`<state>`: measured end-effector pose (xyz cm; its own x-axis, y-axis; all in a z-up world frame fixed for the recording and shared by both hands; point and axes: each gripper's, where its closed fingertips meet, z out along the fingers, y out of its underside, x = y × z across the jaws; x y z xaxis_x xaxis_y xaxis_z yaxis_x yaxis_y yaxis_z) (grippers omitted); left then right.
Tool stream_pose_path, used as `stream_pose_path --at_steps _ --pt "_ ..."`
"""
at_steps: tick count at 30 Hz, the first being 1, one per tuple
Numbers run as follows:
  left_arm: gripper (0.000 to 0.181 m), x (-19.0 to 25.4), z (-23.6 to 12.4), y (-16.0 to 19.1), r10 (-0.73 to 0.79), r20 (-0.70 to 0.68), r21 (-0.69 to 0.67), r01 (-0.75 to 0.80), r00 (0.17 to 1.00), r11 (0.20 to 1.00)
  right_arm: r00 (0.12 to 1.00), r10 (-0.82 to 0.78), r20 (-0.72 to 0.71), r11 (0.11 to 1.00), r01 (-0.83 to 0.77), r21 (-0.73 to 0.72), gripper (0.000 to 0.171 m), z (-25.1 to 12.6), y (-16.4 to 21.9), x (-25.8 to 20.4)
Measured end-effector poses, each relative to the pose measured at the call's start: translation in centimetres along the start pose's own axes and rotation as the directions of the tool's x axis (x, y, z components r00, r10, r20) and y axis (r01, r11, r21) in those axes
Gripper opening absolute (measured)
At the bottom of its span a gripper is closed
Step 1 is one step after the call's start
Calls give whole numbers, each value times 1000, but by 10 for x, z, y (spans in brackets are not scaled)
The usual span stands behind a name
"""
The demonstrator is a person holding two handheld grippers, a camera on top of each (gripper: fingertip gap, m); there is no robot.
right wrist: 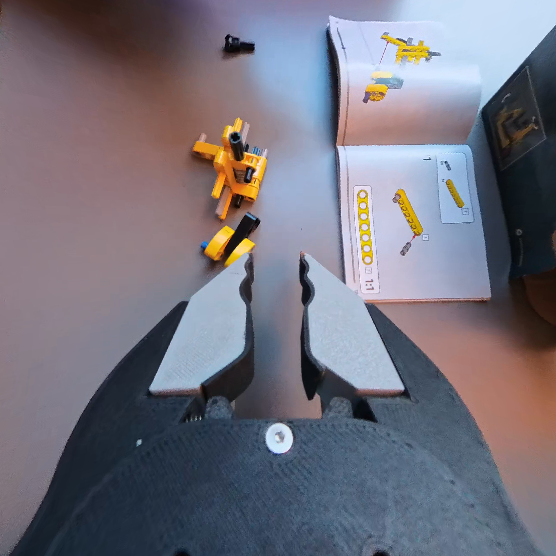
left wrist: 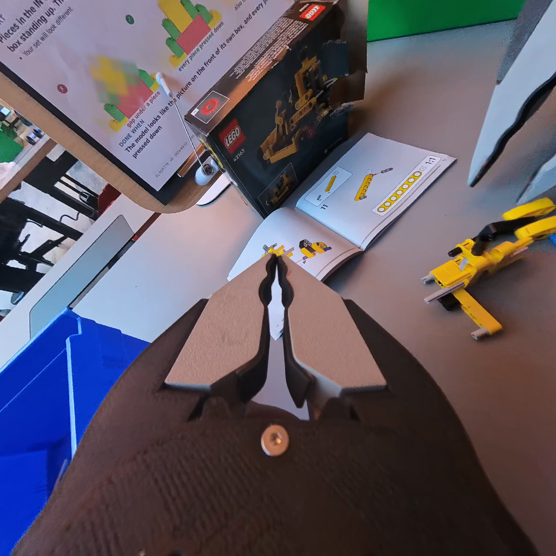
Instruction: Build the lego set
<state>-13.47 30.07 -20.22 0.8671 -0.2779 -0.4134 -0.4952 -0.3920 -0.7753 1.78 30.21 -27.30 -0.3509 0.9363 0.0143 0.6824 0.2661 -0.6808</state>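
A yellow partly built assembly point(right wrist: 233, 168) with black and grey pins lies on the grey table; it also shows in the left wrist view point(left wrist: 463, 276). A smaller sub-assembly of yellow curved pieces and a black beam point(right wrist: 230, 242) lies just beside it, close to my right gripper's left fingertip. A loose black pin point(right wrist: 239, 45) lies farther off. My right gripper point(right wrist: 275, 258) is open and empty above the table. My left gripper point(left wrist: 276, 260) is shut and empty, held over the open instruction booklet point(left wrist: 346, 207). The right gripper's fingers point(left wrist: 508, 126) show at the left view's right edge.
The open booklet point(right wrist: 412, 180) lies right of the pieces. The dark set box point(left wrist: 279, 120) stands behind it, also at the right view's edge point(right wrist: 523, 150). A blue bin point(left wrist: 51, 391) sits at the left. A printed poster board point(left wrist: 120, 75) leans at the back. About 15 cm separates my left fingertips from my right. The loose black pin point(right wrist: 239, 45) is about 11 cm from my left fingertips.
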Motion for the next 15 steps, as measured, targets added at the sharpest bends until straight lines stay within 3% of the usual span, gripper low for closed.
stream_pose_path --at_steps 4,7,15 --pt "0 2 -1 0 22 4 -2 -22 1000 1000 1000 3 -27 1000 -2 16 27 -13 -2 3" --pt "0 3 -1 -1 27 3 -1 -27 1000 1000 999 42 28 998 -43 40 29 -17 -8 -6" --pt "0 7 5 7 63 5 -38 -62 998 997 992 85 97 995 -80 -57 40 7 -7 -28"
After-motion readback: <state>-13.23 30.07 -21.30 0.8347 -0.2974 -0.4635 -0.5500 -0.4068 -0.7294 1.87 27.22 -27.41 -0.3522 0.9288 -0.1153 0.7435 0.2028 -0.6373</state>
